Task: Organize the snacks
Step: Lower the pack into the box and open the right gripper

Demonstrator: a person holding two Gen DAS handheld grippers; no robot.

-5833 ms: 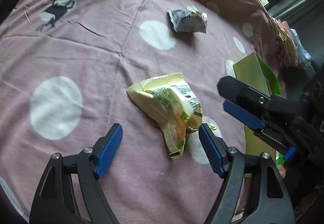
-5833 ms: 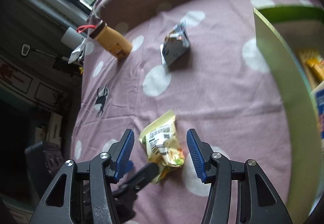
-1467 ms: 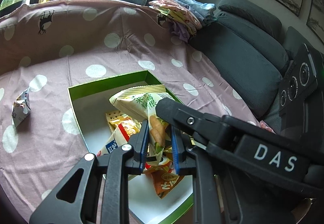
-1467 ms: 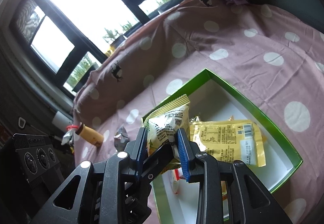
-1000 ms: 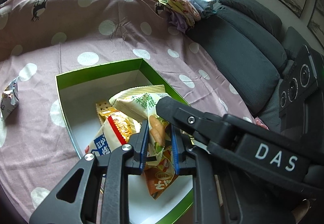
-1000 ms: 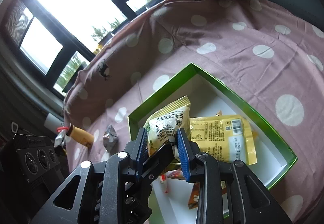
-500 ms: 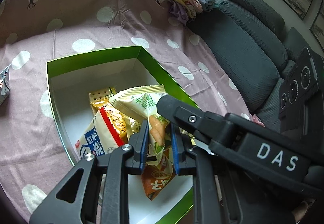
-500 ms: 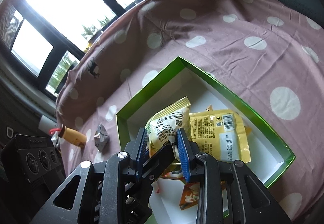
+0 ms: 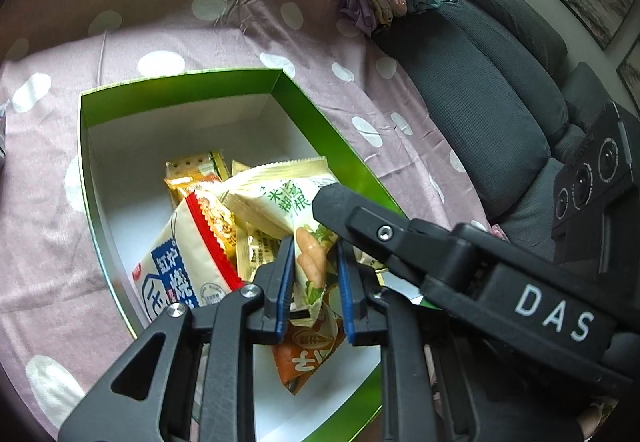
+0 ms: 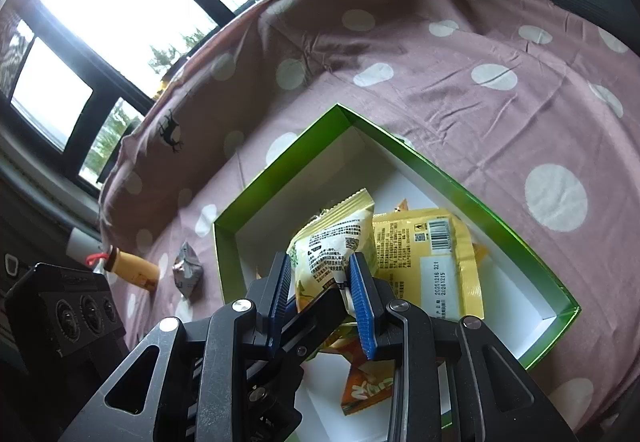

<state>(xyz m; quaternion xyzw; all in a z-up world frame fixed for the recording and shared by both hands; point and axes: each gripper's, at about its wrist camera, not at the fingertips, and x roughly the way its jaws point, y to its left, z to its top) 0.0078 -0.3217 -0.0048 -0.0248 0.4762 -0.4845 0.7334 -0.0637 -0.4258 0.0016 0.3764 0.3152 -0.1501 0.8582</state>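
Hanging over the green box, the pale snack bag is pinched by both grippers: the left gripper squeezes its lower end, and the right gripper presses on it from the opposite side. The long axis of the bag runs away from the fingers, toward the far wall of the box. Directly below it lie the other packets, among them a yellow packet. A grey wrapped snack waits on the spotted cloth, left of the box.

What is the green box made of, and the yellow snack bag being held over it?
Green box: looks like thin cardboard, glossy green outside, plain white inside, with sharp folded corners. Yellow snack bag: probably shiny plastic film, going by its crinkles and crimped, zigzag top edge.
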